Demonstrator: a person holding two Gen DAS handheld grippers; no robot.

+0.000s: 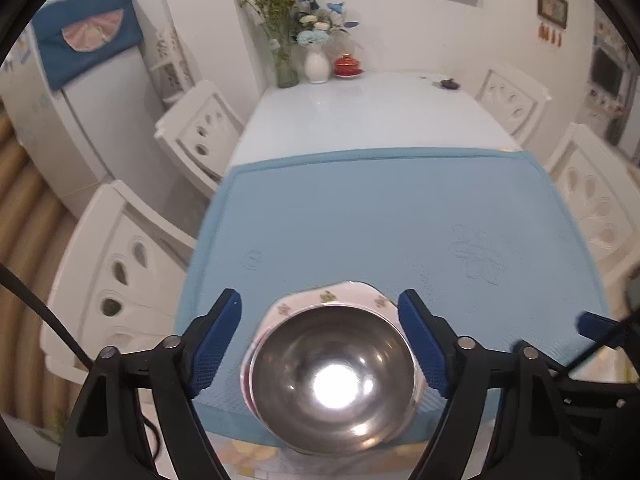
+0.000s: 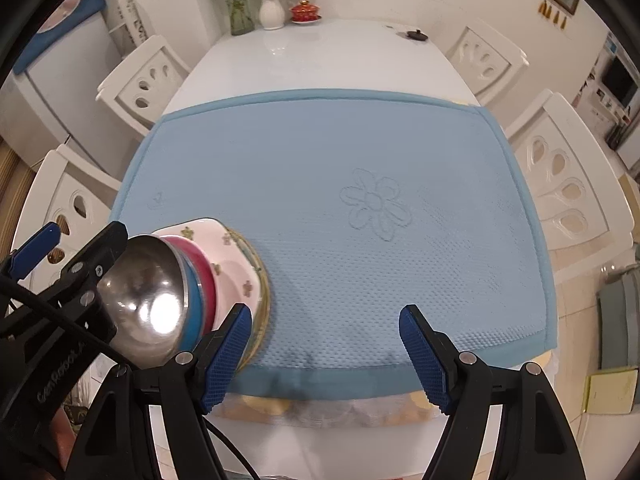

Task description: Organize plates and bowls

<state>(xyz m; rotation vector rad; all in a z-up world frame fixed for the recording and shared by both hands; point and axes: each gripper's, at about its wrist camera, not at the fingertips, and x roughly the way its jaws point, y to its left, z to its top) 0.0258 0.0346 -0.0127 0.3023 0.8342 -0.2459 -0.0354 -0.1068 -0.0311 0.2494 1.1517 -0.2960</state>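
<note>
A steel bowl point(image 1: 334, 384) tops a stack at the near left of the blue mat point(image 1: 380, 220). Under it sit a blue bowl point(image 2: 196, 300), a pink bowl point(image 2: 202, 266), a white floral dish point(image 1: 340, 298) and a gold-rimmed plate point(image 2: 256, 264). My left gripper point(image 1: 320, 344) is open, its blue pads either side of the steel bowl, apart from it. My right gripper point(image 2: 326, 354) is open and empty over the mat's near edge, right of the stack point(image 2: 180, 288). The left gripper point(image 2: 60, 256) also shows in the right wrist view, beside the bowl.
The mat point(image 2: 340, 200) lies on a white table point(image 2: 320, 52). Vases with flowers point(image 1: 316, 60), a red lidded cup point(image 1: 347, 65) and a small dark object point(image 1: 449, 84) stand at the far end. White chairs point(image 1: 120, 264) flank both sides point(image 2: 568, 184).
</note>
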